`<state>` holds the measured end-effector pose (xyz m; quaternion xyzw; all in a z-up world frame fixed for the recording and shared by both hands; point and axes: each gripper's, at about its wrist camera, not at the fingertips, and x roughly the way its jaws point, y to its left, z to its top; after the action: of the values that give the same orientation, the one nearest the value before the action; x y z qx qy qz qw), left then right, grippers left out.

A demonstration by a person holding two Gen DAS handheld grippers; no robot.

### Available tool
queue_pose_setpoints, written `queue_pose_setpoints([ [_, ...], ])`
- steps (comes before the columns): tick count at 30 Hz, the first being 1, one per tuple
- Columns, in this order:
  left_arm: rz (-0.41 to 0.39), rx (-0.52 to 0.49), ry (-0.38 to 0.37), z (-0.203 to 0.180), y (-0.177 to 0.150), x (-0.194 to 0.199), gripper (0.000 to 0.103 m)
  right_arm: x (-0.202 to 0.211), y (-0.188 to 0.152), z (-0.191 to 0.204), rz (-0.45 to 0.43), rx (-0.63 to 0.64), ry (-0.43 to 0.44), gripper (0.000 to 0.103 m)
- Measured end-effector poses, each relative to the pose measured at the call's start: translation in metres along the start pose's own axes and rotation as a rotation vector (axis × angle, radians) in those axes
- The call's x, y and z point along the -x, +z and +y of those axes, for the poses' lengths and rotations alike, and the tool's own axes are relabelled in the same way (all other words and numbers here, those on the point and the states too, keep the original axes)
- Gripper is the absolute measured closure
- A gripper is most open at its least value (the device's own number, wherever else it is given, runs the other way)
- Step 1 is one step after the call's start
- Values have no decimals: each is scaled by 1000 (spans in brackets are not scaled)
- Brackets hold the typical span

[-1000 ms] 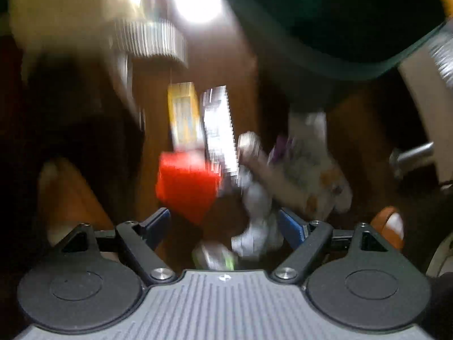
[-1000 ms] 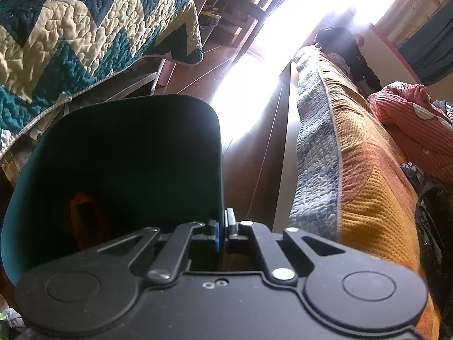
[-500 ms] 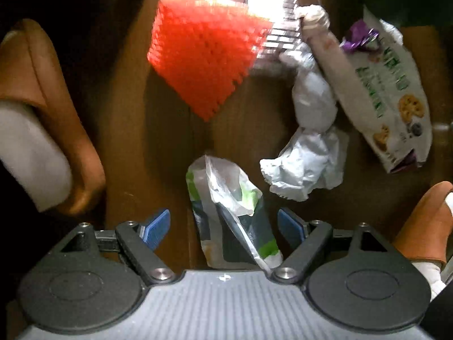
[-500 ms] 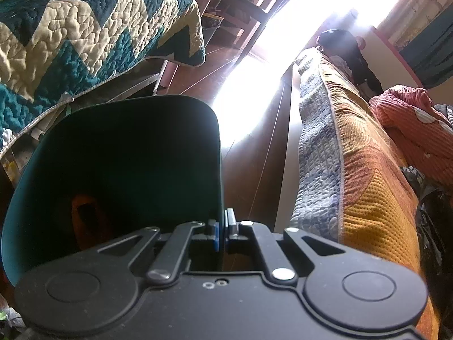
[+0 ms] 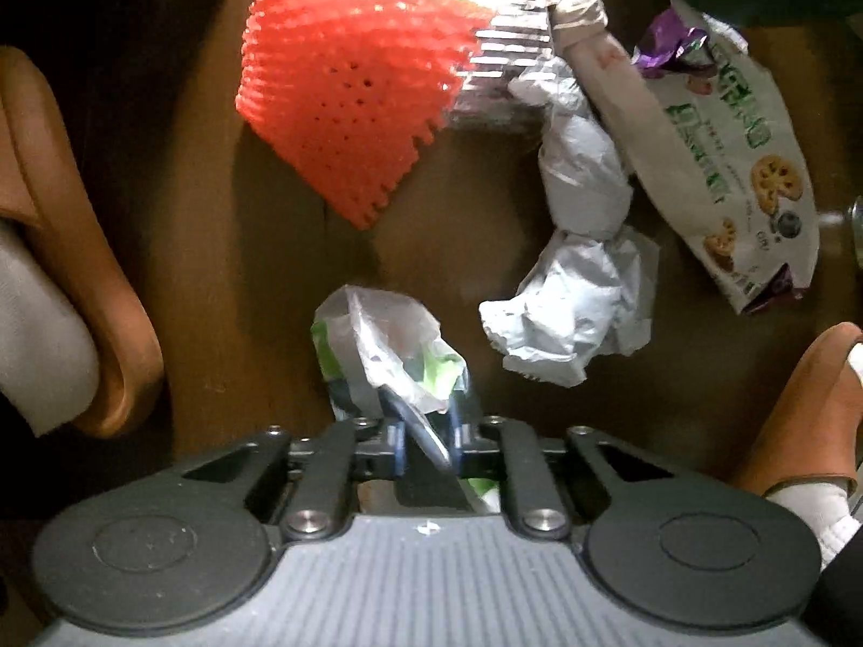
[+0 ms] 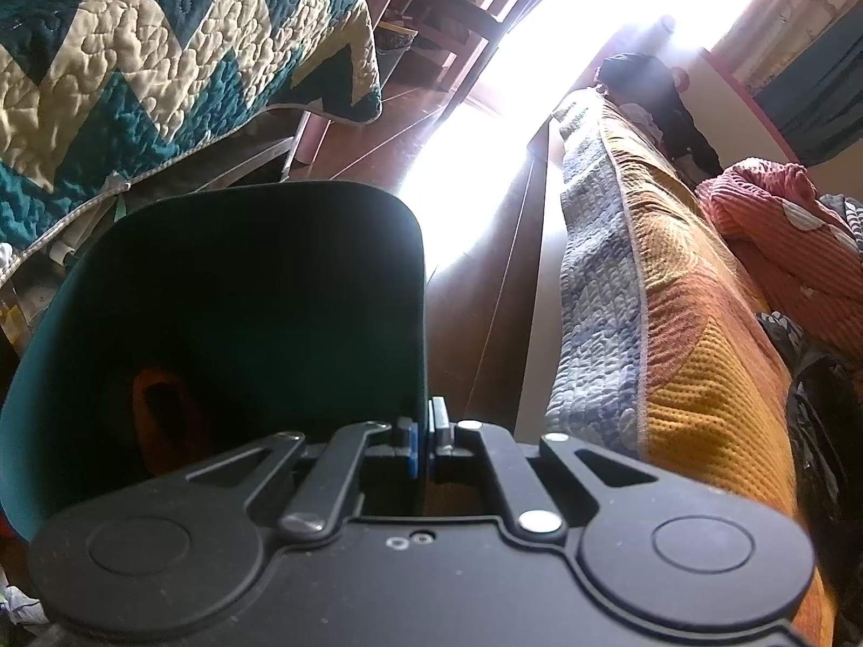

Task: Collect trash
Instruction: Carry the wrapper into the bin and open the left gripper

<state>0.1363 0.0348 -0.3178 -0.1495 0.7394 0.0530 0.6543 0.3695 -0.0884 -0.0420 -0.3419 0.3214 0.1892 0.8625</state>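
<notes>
In the left wrist view my left gripper (image 5: 426,450) is shut on a crumpled clear and green plastic wrapper (image 5: 388,350) lying on the brown wooden floor. Beyond it lie an orange foam net (image 5: 350,91), crumpled white paper (image 5: 572,312), a silver ribbed wrapper (image 5: 507,54) and a white cookie bag (image 5: 728,162). In the right wrist view my right gripper (image 6: 426,439) is shut on the rim of a dark green bin (image 6: 242,323) and holds it tilted; something orange (image 6: 162,410) lies inside.
Brown slippers on feet stand at the left (image 5: 81,280) and right (image 5: 798,410) of the trash. The right wrist view shows a teal zigzag quilt (image 6: 135,81) on a bed at left, an orange and blue quilted bed (image 6: 663,323) at right, and floor between.
My left gripper came down toward the floor over the trash, then its jaws closed on the clear and green wrapper. The right gripper and bin hardly moved.
</notes>
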Motion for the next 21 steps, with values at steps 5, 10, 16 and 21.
queue_pose_setpoints([
  [5,-25,3,16,-2,2,21,95,0,-1,0,-3,6,2,100],
  [10,-69,-32,55,-9,4,68,95,1,-1,0,-6,6,4,100],
  [16,-220,-128,-16,-24,6,150,95,3,-1,3,-15,19,5,100],
  [21,-350,-170,-102,-44,6,206,95,6,-2,6,-22,24,10,100],
])
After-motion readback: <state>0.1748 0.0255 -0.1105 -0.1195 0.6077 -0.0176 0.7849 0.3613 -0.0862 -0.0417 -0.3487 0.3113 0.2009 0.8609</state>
